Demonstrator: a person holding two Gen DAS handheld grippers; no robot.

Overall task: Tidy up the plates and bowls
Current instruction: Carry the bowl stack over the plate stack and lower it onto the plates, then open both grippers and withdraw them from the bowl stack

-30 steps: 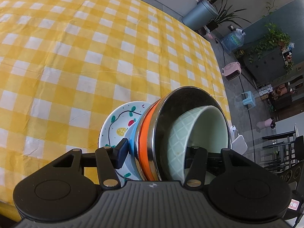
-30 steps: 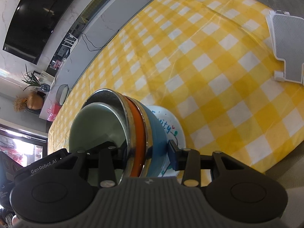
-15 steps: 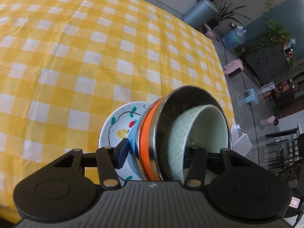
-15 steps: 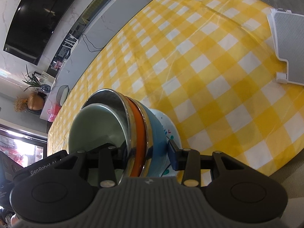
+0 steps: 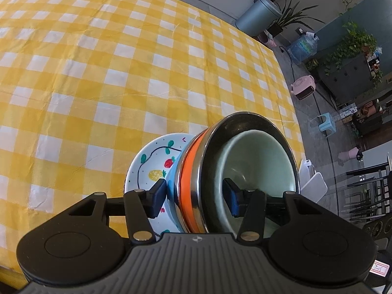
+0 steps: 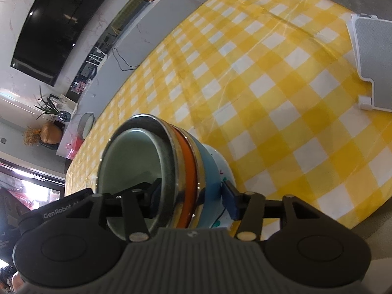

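A nested stack of bowls (image 5: pixel 193 178) sits on a white plate painted with fruit (image 5: pixel 152 164): a pale green bowl (image 5: pixel 259 161) inside a steel bowl (image 5: pixel 213 134), then an orange band and a blue bowl. My left gripper (image 5: pixel 196 197) is shut on the stack's wall, one finger inside the green bowl, one outside against the blue bowl. My right gripper (image 6: pixel 191 197) grips the opposite side of the stack (image 6: pixel 186 156) the same way. The plate's edge (image 6: pixel 224 166) shows under the stack. The stack is held above the yellow checked tablecloth (image 5: pixel 98 73).
A white dish rack (image 6: pixel 370 61) stands at the table's right edge; it also shows past the bowls in the left wrist view (image 5: pixel 313 183). The table's near edge drops off at lower right (image 6: pixel 355 220). The floor with a bin (image 5: pixel 259 14) lies beyond the far side.
Both grippers and the stack have lifted slightly and shifted back; more of the plate's painted face and the table's far edge show. The grips have not changed.
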